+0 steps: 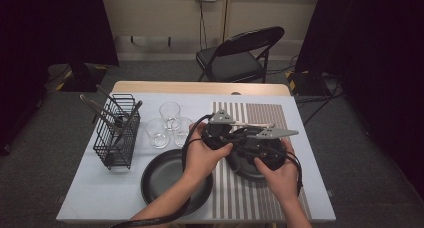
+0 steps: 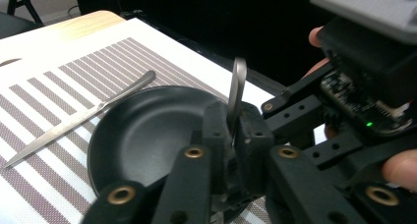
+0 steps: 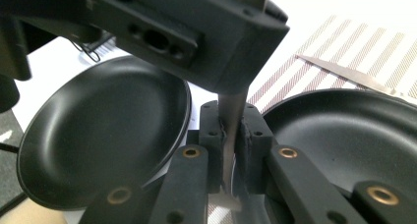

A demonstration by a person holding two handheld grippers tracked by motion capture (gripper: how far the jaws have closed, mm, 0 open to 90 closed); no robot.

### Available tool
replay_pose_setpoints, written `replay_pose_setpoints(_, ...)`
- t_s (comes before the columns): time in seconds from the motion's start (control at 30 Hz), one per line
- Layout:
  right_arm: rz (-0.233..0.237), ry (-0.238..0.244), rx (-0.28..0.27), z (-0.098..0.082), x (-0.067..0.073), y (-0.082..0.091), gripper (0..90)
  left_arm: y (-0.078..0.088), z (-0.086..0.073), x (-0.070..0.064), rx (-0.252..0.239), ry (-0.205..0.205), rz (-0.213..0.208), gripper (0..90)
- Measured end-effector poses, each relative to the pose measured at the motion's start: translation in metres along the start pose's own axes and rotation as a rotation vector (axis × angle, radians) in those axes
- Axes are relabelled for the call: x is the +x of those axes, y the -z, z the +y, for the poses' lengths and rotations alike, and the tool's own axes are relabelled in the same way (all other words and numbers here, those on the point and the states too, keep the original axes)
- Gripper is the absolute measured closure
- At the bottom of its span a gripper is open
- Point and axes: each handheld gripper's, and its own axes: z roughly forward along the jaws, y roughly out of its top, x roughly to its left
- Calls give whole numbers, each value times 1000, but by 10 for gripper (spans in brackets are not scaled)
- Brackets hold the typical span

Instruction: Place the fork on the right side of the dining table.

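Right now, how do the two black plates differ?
The left plate lies on the bare white tabletop, while the right plate sits on the striped mat. The left plate lies clear of the grippers; over the right plate, the left gripper and right gripper both clamp a metal utensil. A knife lies beside the right plate, none beside the left. Both are round, matte black, shallow and empty.

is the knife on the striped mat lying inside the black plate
No, the knife lies flat on the striped mat beside the black plate, only its handle end reaching the rim.
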Motion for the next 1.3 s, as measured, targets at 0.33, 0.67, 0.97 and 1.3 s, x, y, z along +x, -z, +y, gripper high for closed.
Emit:
replay_pose_setpoints(0.33,12,24,-4,2,2,0,830,3,2,-4,-6,-20,-4,621)
replay_pose_setpoints(0.67,19,11,-3,2,-2,0,831,9,1,-5,17,-16,-25,473)
replay_pose_setpoints(0.97,19,6,-8,3,-5,4,831,12,-7,-2,24,-17,-33,381)
replay_pose_setpoints(1.3,16,3,-10,5,-5,7,832,19,-28,8,42,13,-29,380)
